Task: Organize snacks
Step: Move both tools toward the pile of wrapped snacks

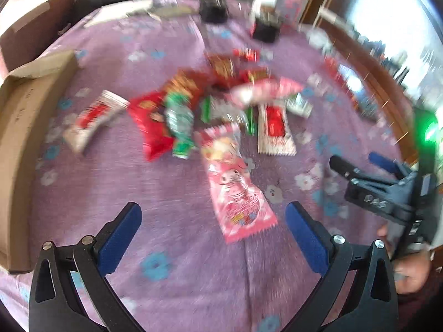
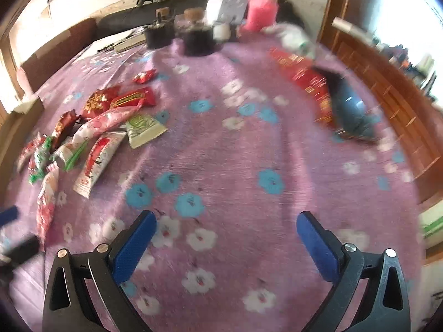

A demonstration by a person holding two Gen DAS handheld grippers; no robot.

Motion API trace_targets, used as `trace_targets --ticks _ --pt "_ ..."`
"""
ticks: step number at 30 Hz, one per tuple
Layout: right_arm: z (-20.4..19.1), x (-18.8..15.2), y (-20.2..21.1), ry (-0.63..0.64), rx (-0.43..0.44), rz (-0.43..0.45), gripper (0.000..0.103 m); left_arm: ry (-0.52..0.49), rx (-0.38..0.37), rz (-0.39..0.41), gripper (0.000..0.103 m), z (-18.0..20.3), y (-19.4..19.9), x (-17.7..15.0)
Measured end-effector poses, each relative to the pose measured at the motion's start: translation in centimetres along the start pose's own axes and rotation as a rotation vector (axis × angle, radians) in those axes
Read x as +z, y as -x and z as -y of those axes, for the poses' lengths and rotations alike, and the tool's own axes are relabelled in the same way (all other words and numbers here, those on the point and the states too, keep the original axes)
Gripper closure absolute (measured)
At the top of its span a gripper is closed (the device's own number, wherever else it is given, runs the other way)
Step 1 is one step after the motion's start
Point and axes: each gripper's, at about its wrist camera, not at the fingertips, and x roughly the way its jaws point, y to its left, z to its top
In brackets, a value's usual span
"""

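Both grippers spread and empty — the pink snack packet (image 1: 238,193) ahead of the left gripper (image 1: 213,232) looks light, crinkly — pinch its near edge.

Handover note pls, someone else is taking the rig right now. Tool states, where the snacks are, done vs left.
Left tool: open, empty, above the purple floral cloth, aimed at the pink cartoon packet nearest it.
Right tool: open, empty, over bare cloth to the right of the pile.
Snacks: loose pile of packets mid-cloth, red, green, white and pink wrappers overlapping. A red packet lies apart at the far right of the right wrist view.
Cardboard box sits at the left edge; its inside is not visible.
Done: nothing visibly sorted.
Left: the whole pile. Both views are motion-blurred.
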Motion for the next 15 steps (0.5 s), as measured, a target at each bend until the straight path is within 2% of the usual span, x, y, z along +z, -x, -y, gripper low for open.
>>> trace_targets --ticks 2,3,5,7,10,15 --pt "-0.1 -0.4 2.3 0.008 0.014 0.074 0.001 0.017 -0.019 0.085 0.000 -1.9 3.1 0.0" --pt "-0.2 -0.5 3.6 0.009 0.047 0.107 0.001 0.024 -0.013 0.111 0.000 -2.7 4.0 0.5" --pt "-0.7 -0.9 5.7 -0.007 0.183 0.132 0.000 0.041 0.003 0.170 0.000 -4.5 5.8 0.8" --pt "-2.0 -1.0 6.8 0.001 0.287 0.103 0.001 0.050 0.022 0.217 0.000 -6.6 6.7 1.5" --pt "-5.5 -1.2 7.4 0.064 0.332 0.092 0.004 0.051 0.051 0.190 0.000 -8.7 6.3 3.2" --pt "-11.7 -1.0 5.7 0.156 0.347 0.051 0.016 0.065 0.055 0.107 0.001 -10.8 3.5 4.6"
